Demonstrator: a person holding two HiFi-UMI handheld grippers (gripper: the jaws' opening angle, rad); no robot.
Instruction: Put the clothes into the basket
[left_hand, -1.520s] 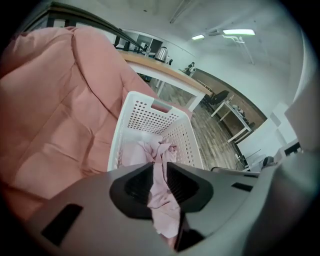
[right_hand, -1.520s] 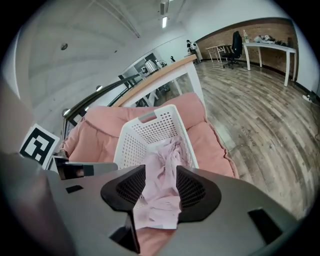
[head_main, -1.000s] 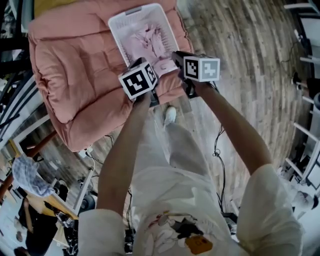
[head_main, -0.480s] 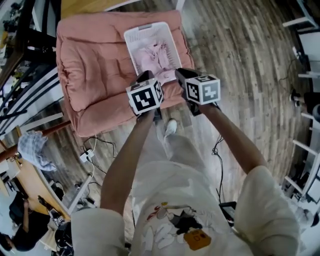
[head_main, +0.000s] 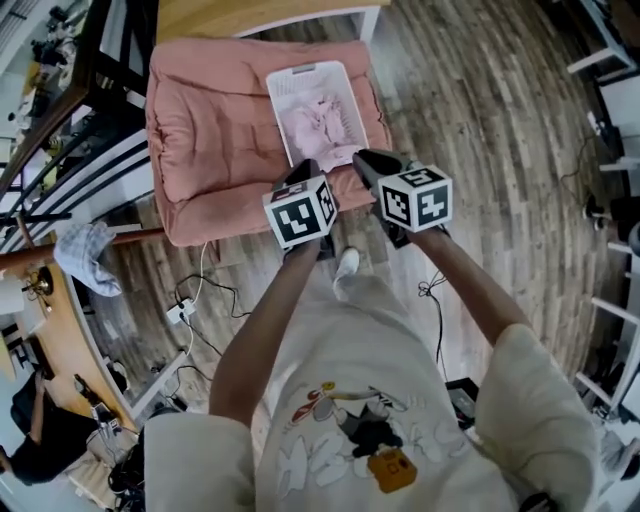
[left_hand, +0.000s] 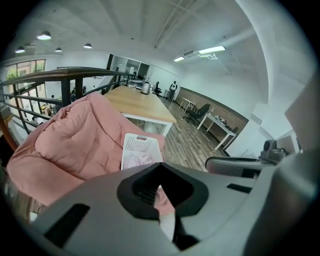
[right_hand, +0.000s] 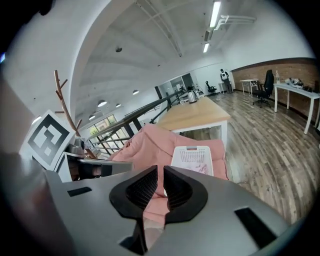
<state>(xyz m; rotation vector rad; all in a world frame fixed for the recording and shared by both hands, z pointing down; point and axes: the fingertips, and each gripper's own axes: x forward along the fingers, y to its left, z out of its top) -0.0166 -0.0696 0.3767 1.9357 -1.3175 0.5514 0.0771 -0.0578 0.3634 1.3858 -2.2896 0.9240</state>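
A white basket (head_main: 296, 80) lies on a big pink cushion (head_main: 210, 140) and holds pale pink clothes (head_main: 318, 125). Both grippers hang in the air on the near side of the basket, above the cushion's front edge. My left gripper (head_main: 300, 173) is shut with nothing between its pads. My right gripper (head_main: 363, 160) is beside it, also shut and empty. The left gripper view looks over the shut left gripper (left_hand: 160, 167) at the basket (left_hand: 141, 145) and the clothes (left_hand: 136, 161) inside. Past the closed right gripper (right_hand: 160, 172), the basket (right_hand: 193, 155) shows on the cushion (right_hand: 145, 142).
A wooden table (head_main: 270, 12) stands behind the cushion, and a dark railing (head_main: 70, 150) runs along its left. Cables (head_main: 200, 295) lie on the plank floor near my shoe (head_main: 346, 266). A grey cloth (head_main: 83, 250) hangs at left. Desks and chairs (right_hand: 280, 90) stand far off.
Both grippers have lifted up and away from the basket, which now looks smaller and farther. The head view takes in more of the floor, cushion and table.
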